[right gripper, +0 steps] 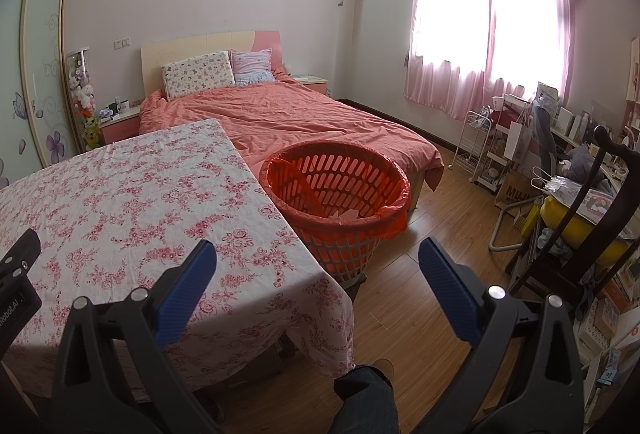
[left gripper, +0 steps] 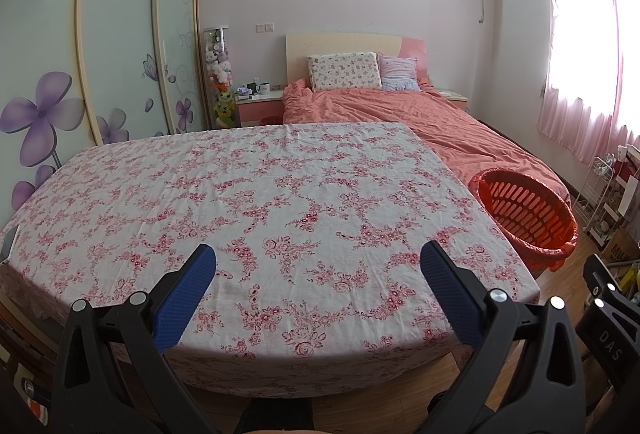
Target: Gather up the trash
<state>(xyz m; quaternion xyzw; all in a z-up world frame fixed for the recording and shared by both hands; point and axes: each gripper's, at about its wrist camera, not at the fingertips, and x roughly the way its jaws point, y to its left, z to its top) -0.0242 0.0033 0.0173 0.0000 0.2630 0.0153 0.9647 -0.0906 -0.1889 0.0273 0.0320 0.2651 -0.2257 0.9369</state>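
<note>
Both my left gripper [left gripper: 318, 266] and right gripper [right gripper: 318, 262] gape wide, holding nothing; tablecloth [left gripper: 280, 194] looks bare; I'd check the basket [right gripper: 394, 176] holds all scraps.

Basket [right gripper: 336, 194] right of table [right gripper: 120, 202]

The table wears a matt, creased floral cloth [left gripper: 280, 194]. Beside the table, a slotted orange plastic basket [right gripper: 340, 194] holds a thin glossy liner. Beneath it lies smooth wooden floor [right gripper: 420, 274]. Both grippers have textured blue pads [left gripper: 188, 294] on matt black plastic.
</note>
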